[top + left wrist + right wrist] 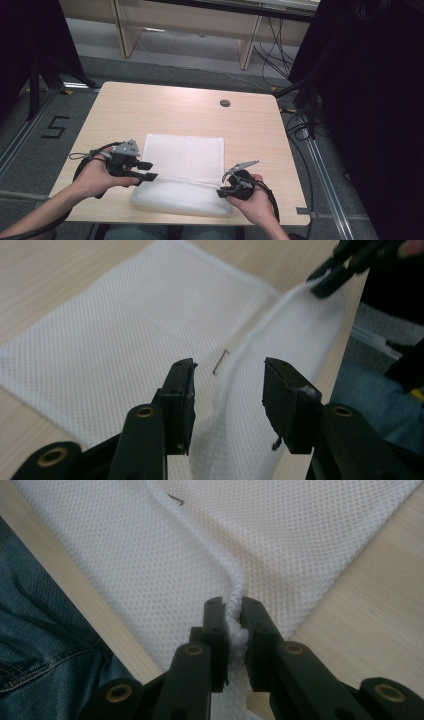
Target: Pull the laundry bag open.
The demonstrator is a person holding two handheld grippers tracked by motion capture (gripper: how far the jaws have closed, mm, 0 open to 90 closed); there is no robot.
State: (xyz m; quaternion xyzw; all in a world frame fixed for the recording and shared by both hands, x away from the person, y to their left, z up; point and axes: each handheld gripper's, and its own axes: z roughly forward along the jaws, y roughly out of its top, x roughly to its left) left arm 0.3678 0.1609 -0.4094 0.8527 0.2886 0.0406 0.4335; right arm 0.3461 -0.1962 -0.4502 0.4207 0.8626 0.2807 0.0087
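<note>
Mesh cloth (182,172) alone on table (150,107)

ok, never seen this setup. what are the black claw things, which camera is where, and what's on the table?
No robot here: a person holds a two-jaw hand gripper in each hand. The wide picture comes from a fixed camera above the table; the other two come from cameras riding on each gripper, looking along its black jaws. On the table lies a white mesh cloth, its near part raised into a ridge along a fold. The right gripper is pinched shut on that ridge at the cloth's right edge. The left gripper stands open, jaws either side of the ridge, pads not pressing. A small dark speck sits on the cloth.
</note>
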